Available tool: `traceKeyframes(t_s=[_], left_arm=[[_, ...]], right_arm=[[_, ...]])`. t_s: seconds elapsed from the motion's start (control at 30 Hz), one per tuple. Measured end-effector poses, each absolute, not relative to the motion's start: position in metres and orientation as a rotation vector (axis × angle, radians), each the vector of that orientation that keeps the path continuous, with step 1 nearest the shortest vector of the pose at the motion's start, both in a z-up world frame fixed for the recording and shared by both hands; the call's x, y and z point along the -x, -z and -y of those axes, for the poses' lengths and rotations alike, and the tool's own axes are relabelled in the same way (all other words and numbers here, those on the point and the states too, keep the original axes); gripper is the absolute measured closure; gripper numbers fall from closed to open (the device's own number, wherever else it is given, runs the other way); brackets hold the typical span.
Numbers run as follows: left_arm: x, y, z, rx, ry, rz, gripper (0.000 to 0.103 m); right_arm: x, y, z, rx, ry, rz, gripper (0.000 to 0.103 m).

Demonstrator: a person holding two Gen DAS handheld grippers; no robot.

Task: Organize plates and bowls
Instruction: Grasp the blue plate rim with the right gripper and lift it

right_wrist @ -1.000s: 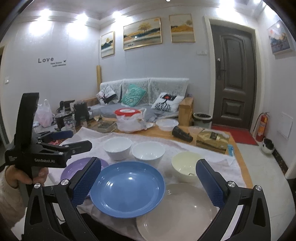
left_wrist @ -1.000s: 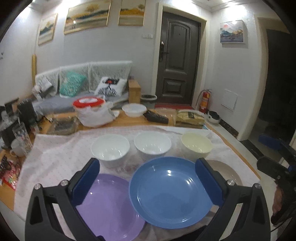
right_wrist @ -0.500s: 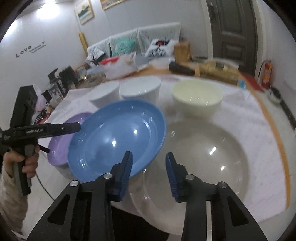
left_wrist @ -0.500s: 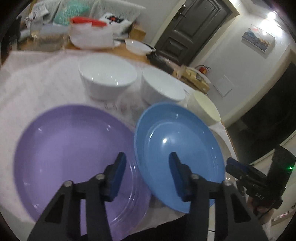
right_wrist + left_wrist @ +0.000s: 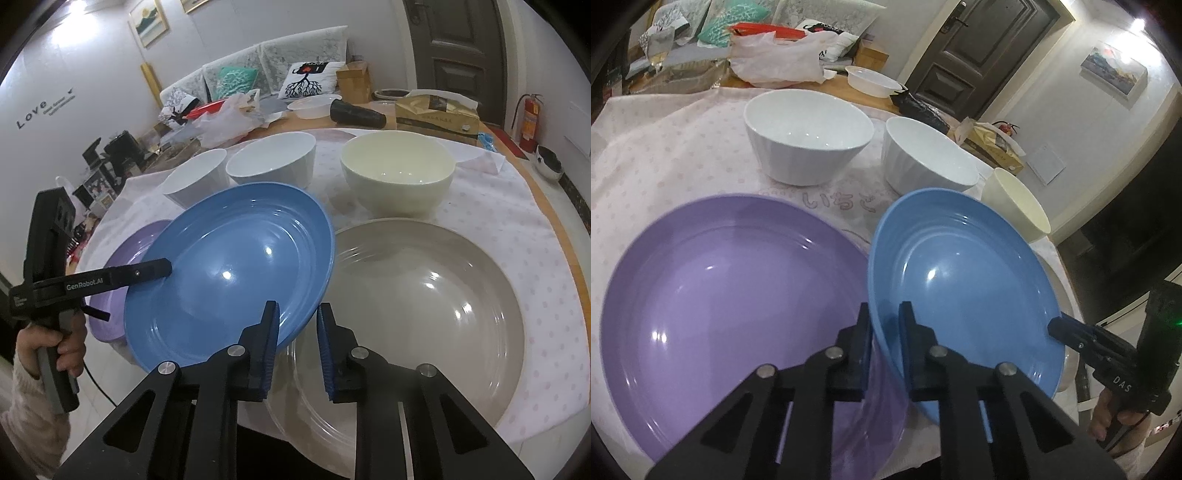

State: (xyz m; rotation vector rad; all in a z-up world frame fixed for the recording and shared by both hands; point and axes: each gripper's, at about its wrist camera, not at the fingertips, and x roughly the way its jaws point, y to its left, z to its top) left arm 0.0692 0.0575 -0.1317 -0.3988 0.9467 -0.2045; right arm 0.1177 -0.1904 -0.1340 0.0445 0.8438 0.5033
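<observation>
Both tools have taken hold of the blue plate, one on each side. The left tool has its fingers pressed together on the plate's left rim, where it overlaps the purple plate. The right tool pinches the opposite rim, the edge that rides over the grey plate. The blue plate sits tilted between its two neighbours on the cloth-covered desk, resting on both of them rather than flat. Behind it stand two white bowls and a cream bowl, all upright and apart from one another (none yet nested). The step in hand looks like the grasp that opens the plate stacking, with the lift not yet begun. The next move calls for both hands to rise together and keep the plate level, so that neither rim slips out of its pinch. Then the plate has to travel sideways and come down centred on one of the neighbouring plates; which one cannot be told from here. A one-sided lift could drag the plate beneath.
</observation>
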Motion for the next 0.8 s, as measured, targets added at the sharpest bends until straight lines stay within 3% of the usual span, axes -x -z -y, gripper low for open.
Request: traceKeyframes(t_s=[0.33, 0.8], left_arm=[[-0.072, 0.124, -0.045, 0.346, 0.220, -0.941, 0.091], [-0.089, 0.114, 0.046, 0.217, 0.373, -0.962, 0.090]], right_arm=[[-0.114, 0.133, 0.195, -0.033, -0.462, -0.846, 0.088], [-0.093, 0.126, 0.273, -0.054, -0.281, -0.845, 0.088]])
